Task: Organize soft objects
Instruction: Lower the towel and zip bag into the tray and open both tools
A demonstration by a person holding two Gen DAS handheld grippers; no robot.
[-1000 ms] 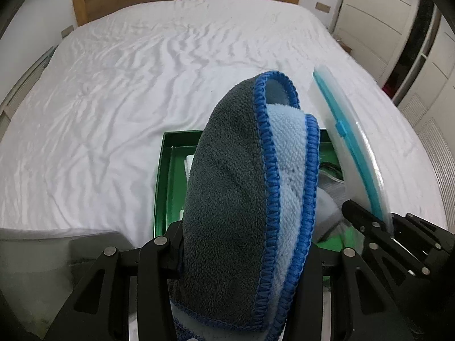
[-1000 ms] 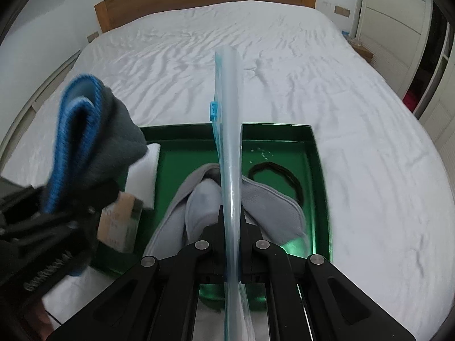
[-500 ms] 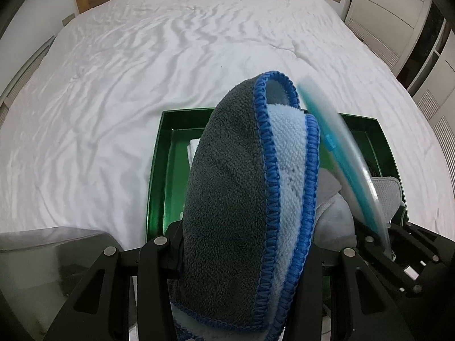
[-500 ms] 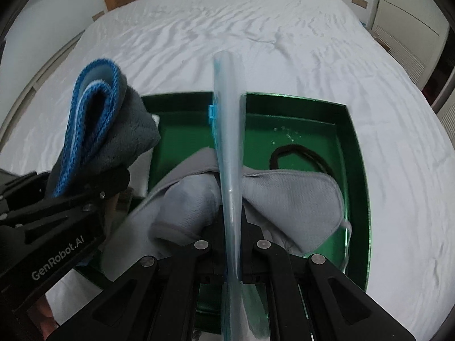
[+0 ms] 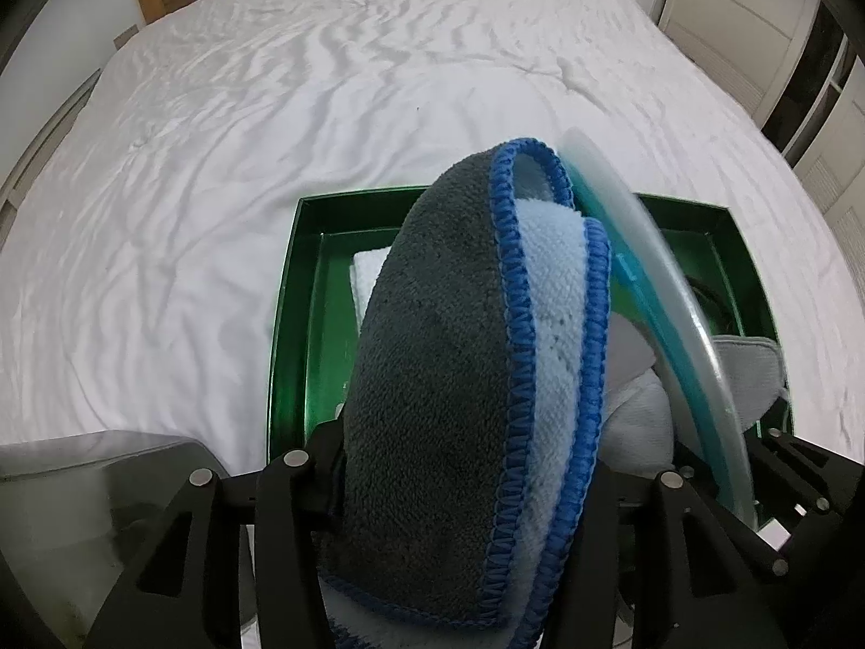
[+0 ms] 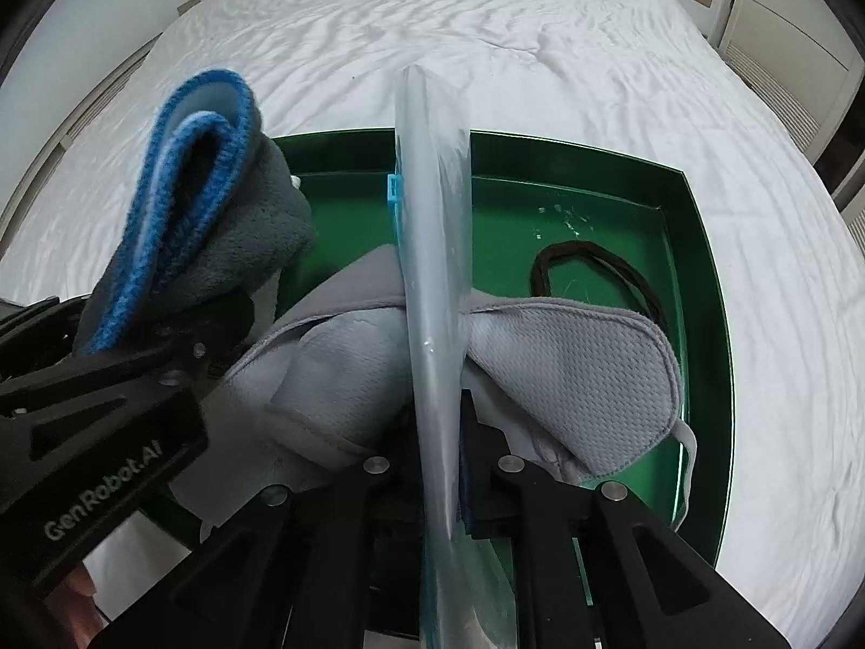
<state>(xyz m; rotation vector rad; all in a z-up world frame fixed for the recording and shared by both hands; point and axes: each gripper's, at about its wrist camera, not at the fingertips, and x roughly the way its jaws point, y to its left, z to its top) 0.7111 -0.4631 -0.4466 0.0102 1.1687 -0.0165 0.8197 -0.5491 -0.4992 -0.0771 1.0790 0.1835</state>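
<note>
The left claw [image 5: 459, 465] is clamped on a folded cloth [image 5: 470, 357], grey plush outside and pale blue inside with bright blue stitching, and holds it up on end — its long axis runs up and away from the claw, the folded loop topmost, over the near-left part of the green tray [image 6: 703, 281] that sits on the white bed [image 5: 270, 108]. The right claw [image 6: 440, 465] is pinched tight on a clear zip bag [image 6: 435, 249], edge-on to its own camera, standing upright with its long side pointing away toward the headboard and a small blue slider tab on its left edge. My guess is the bag is held stiff and vertical so the cloth can be fed into it, the two sitting just beside each other above the tray; whether the bag's mouth is open I cannot tell. Below them in the tray lie a grey mesh eye mask [image 6: 584, 378], a black hair tie [image 6: 589, 276] and something white [image 5: 367, 276] at the left, not yet packed
</note>
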